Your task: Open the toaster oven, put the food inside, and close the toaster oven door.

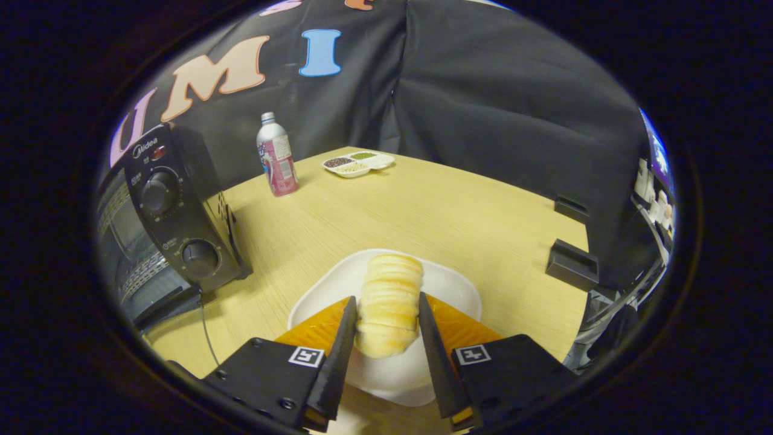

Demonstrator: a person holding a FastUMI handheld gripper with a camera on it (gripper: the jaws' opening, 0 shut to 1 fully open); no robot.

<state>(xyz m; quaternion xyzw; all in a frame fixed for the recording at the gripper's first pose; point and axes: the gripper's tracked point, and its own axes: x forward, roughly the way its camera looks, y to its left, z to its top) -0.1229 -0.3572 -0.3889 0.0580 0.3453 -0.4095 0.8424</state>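
A pale ridged bread roll (389,290) lies lengthwise on a white plate (450,284) on the wooden table. My gripper (386,299) has one finger against each side of the roll's near half, shut on it. Whether the roll is off the plate I cannot tell. The black toaster oven (175,211) stands to the left of the fingers, its two knobs facing me. Its door (160,308) appears folded down, and the wire rack shows inside.
A pink and white bottle (276,157) stands beyond the oven near the table's far edge. Beside it is a small white divided dish (359,163) holding grains. Two black blocks (570,263) sit at the table's right edge. The oven's cord (208,338) trails across the table near my left finger.
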